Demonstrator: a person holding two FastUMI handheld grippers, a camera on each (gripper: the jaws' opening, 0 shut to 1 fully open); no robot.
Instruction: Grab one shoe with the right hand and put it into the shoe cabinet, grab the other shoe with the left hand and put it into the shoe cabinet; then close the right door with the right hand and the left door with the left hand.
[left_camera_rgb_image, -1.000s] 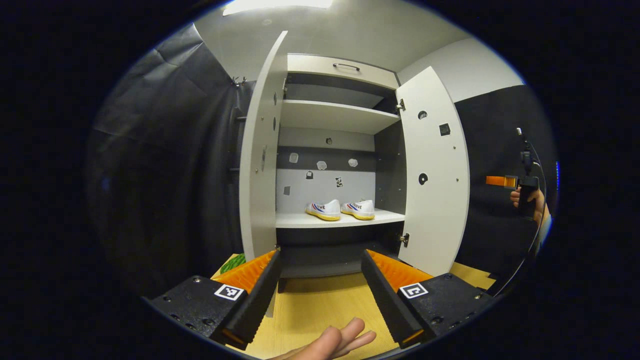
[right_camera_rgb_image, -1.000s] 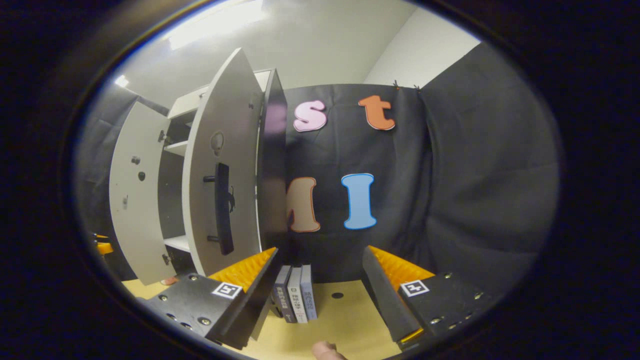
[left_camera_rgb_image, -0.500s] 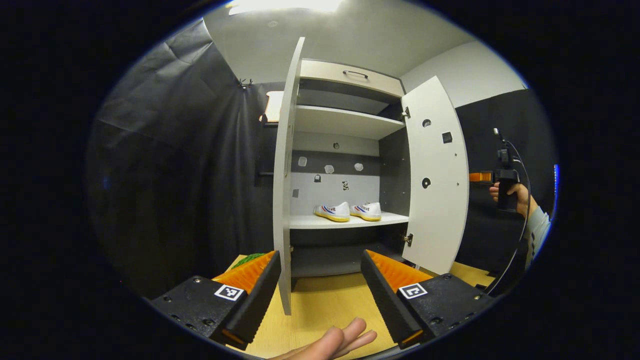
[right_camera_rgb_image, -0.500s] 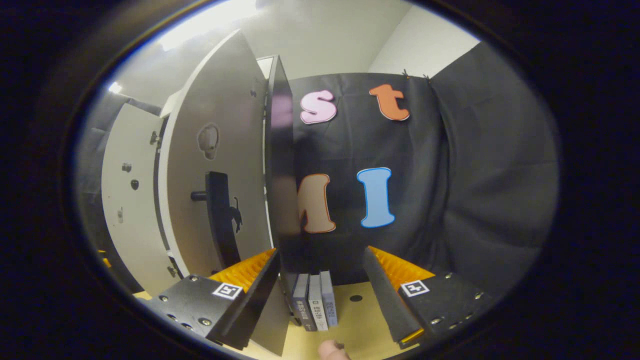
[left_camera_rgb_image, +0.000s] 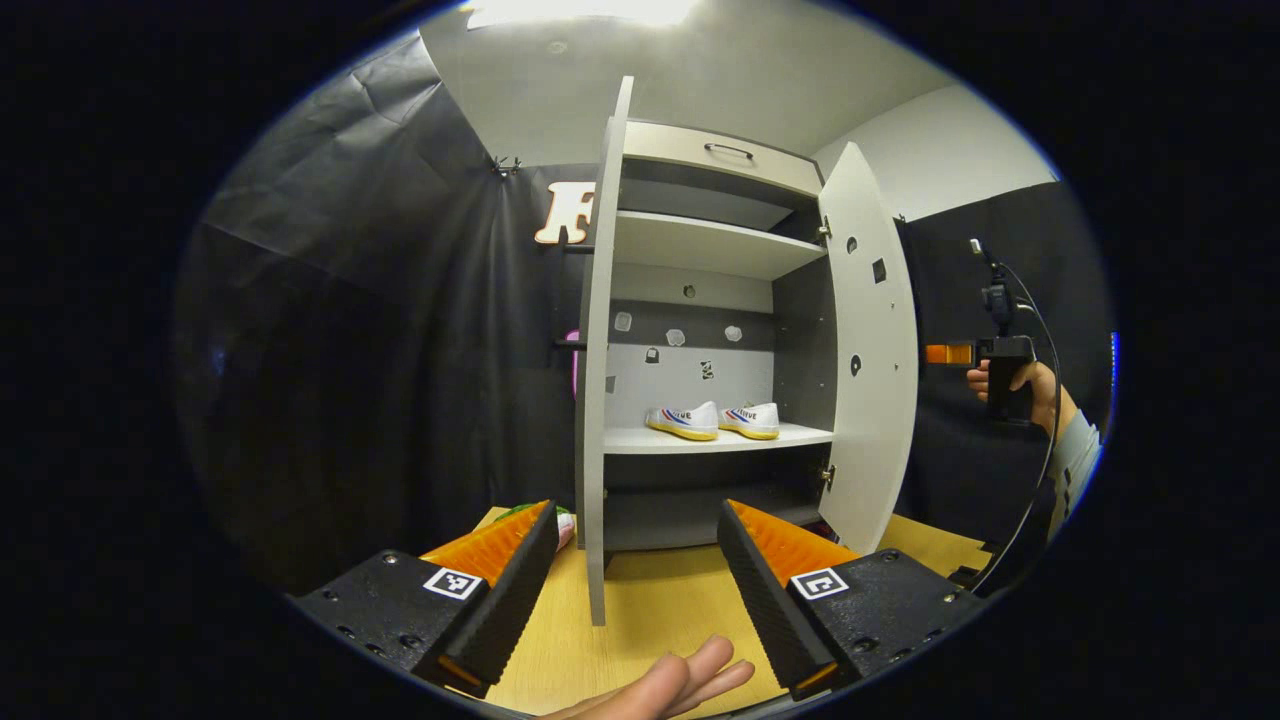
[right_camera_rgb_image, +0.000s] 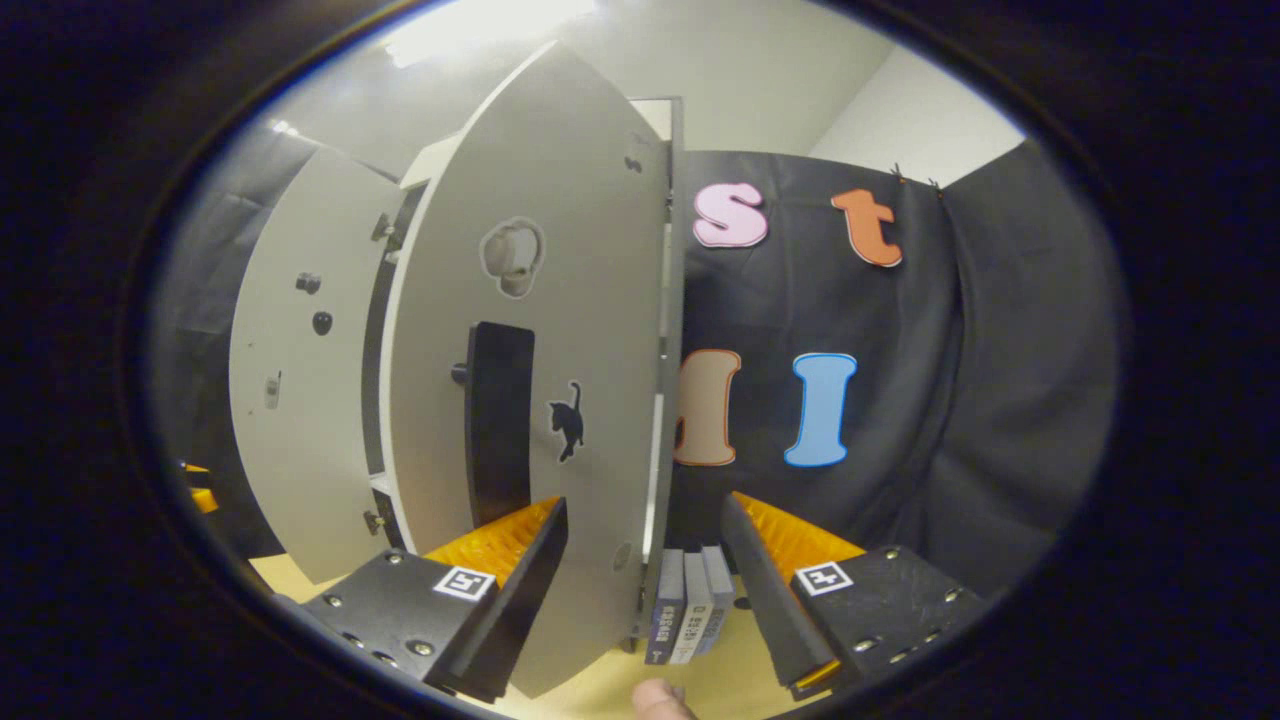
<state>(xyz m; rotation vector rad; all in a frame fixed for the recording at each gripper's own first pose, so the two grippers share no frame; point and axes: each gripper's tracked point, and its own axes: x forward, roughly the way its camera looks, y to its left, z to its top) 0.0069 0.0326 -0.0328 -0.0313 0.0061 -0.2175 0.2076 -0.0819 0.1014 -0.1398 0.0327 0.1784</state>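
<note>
My left tool (left_camera_rgb_image: 635, 590) and right tool (right_camera_rgb_image: 645, 590) both gape wide, gripping nothing. Both shoes (left_camera_rgb_image: 712, 420) sit on the cabinet (left_camera_rgb_image: 700, 245) shelf, doors ajar at twelve o'clock.

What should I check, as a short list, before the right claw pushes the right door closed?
1. Both shoes lie inside on the cabinet shelf: ok.
2. Nothing sticks out past the shelf front in the right door's path: ok, as far as the left gripper view shows.
3. Right claw is open and holds nothing: ok.
4. Right claw is at the outer face of the right door, near its black handle: ok. Whether a finger already touches the door: cannot tell.
5. Left claw is open, with the left door's edge between its fingers: ok.
6. Both doors closed: not ok, both stand open.
</note>
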